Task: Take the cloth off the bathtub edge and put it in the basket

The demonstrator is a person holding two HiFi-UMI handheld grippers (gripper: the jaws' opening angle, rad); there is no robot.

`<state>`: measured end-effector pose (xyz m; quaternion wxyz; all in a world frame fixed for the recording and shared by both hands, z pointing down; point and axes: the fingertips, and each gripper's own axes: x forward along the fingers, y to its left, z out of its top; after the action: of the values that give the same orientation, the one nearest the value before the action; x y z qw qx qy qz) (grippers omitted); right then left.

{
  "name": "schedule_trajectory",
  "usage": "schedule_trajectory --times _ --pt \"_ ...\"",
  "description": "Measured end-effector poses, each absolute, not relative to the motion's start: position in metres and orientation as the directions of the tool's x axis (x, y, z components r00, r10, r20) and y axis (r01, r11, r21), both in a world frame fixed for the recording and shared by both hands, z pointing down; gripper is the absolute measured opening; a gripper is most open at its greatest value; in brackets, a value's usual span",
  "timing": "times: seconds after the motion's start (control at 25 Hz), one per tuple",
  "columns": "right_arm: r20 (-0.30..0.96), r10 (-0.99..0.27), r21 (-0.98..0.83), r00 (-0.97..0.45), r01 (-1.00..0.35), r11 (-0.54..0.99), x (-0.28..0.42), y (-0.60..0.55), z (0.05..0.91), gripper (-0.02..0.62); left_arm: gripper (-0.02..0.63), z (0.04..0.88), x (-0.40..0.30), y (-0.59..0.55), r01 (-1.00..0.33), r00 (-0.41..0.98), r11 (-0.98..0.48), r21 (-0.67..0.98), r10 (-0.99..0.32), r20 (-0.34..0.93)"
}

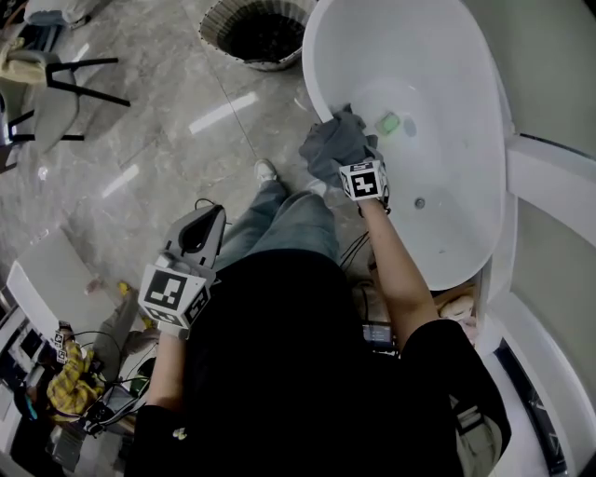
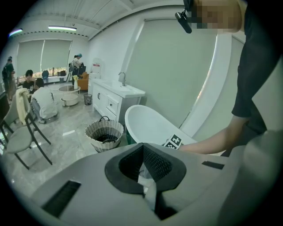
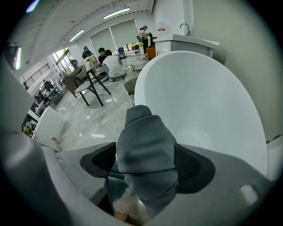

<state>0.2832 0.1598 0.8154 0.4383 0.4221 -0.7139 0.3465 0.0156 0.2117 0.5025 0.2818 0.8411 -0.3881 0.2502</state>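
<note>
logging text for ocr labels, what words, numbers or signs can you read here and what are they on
No words or numbers can be read in any view.
Left cube and right cube: black-and-white square markers only, no letters or digits.
Red mark on the far white unit: too small to read.

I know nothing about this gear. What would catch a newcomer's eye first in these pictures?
A big white bathtub fills the upper right of the head view, with a grey cloth bunched on its near edge. The right gripper is at that cloth, its jaws wide open with the cloth between them. A woven basket stands on the glossy floor just left of the tub's far end.
</note>
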Motion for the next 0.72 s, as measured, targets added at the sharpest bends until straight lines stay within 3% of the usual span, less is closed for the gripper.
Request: schedule_trajectory --times 0.6,0.72 --pt "0.954 -0.254 -0.033 -0.161 -0.895 0.444 0.272 0.145 0.87 0.416 0.012 0.523 -0.026 0.22 -0.821 0.542 -0.489 0.295 -0.504 0.672" --pt "0.959 -0.25 -0.008 -0.137 -0.891 0.454 0.271 0.143 0.872 0.372 0.012 0.525 -0.033 0.22 -0.813 0.549 -0.502 0.293 -0.497 0.672"
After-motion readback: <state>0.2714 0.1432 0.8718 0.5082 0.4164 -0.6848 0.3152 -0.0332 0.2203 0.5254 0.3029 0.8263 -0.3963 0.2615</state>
